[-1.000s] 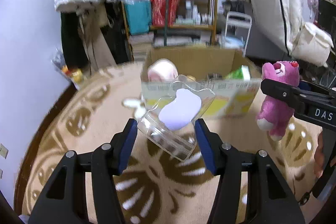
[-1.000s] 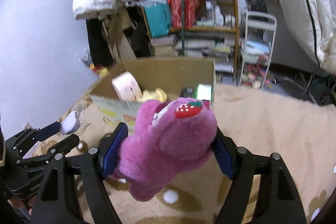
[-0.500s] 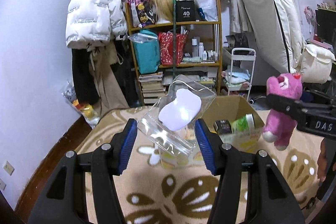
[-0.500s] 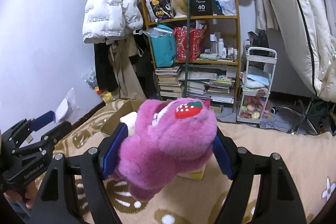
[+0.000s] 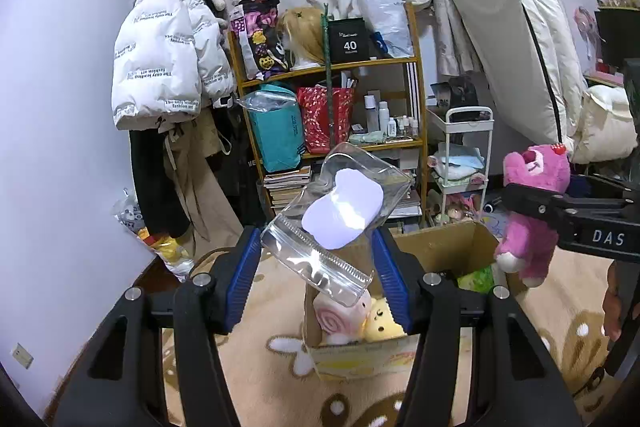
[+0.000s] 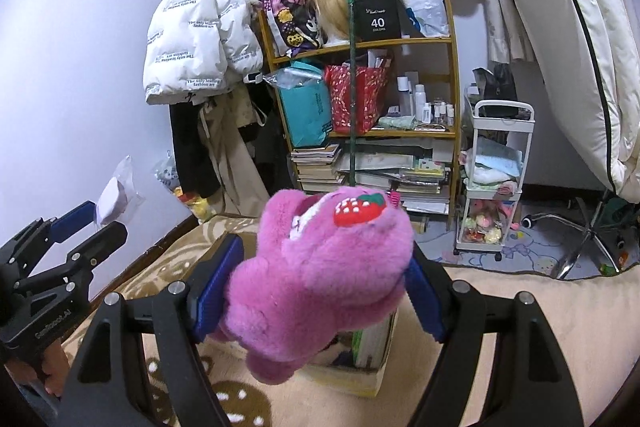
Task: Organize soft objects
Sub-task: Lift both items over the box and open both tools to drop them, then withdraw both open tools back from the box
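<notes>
Both tools loaded above the cardboard box

Left tool grips a clear zip bag (white pad inside); right tool clamps the pink plush bear over the box.

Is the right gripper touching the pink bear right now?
Touching. The right wrist view shows the right gripper with its blue pads pressed into both sides of the pink bear.

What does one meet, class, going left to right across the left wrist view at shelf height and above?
White puffer jacket → teal bag → red gift bag → white trolley → leaning mattress.
</notes>
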{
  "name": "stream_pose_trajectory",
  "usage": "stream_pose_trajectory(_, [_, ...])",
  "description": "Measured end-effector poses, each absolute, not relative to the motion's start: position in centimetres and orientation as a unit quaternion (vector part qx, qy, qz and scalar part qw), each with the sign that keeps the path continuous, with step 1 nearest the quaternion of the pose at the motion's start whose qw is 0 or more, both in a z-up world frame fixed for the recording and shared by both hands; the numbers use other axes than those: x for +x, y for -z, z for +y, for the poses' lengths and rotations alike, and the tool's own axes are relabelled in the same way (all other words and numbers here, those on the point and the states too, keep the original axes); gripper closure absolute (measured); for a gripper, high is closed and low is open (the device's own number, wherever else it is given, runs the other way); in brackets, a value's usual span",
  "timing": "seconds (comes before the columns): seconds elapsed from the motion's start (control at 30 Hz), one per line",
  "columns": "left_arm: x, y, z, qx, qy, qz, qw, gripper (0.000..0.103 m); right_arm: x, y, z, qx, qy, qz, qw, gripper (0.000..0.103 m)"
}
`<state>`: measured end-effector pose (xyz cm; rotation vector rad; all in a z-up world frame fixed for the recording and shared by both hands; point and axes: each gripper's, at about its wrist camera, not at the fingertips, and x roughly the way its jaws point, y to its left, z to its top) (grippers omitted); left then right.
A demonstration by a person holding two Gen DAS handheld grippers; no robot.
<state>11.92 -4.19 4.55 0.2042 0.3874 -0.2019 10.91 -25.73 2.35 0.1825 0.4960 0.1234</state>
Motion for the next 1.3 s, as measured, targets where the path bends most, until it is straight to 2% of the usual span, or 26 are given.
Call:
stream_pose_trajectory(0.33, [15.1, -0.9, -4.8, 0.102, 0.101, 0.229, 0.963, 0.047, 12.9, -0.6, -26.9, 0.115, -0.064, 0.243, 0.961, 0.021])
stream_pose_trajectory(0.9, [17.3, 3.3, -6.2, 0.105, 0.125, 0.279, 0.946, 0.044, 15.7, 4.2, -25.9, 0.118, -0.079, 0.293, 0.946, 0.018])
stream_pose_trajectory(1.17, [17.4, 3.8, -6.3, 0.118, 0.115, 0.293, 0.942, 0.025, 15.8, 4.6, -26.5, 0.131, -0.078, 0.301, 0.941, 0.013])
stream_pose_trajectory(1.3, [17.3, 3.8, -5.9, 0.117, 0.109, 0.298, 0.941, 0.024, 15.7, 4.4, -26.6, 0.128, -0.081, 0.298, 0.942, 0.012])
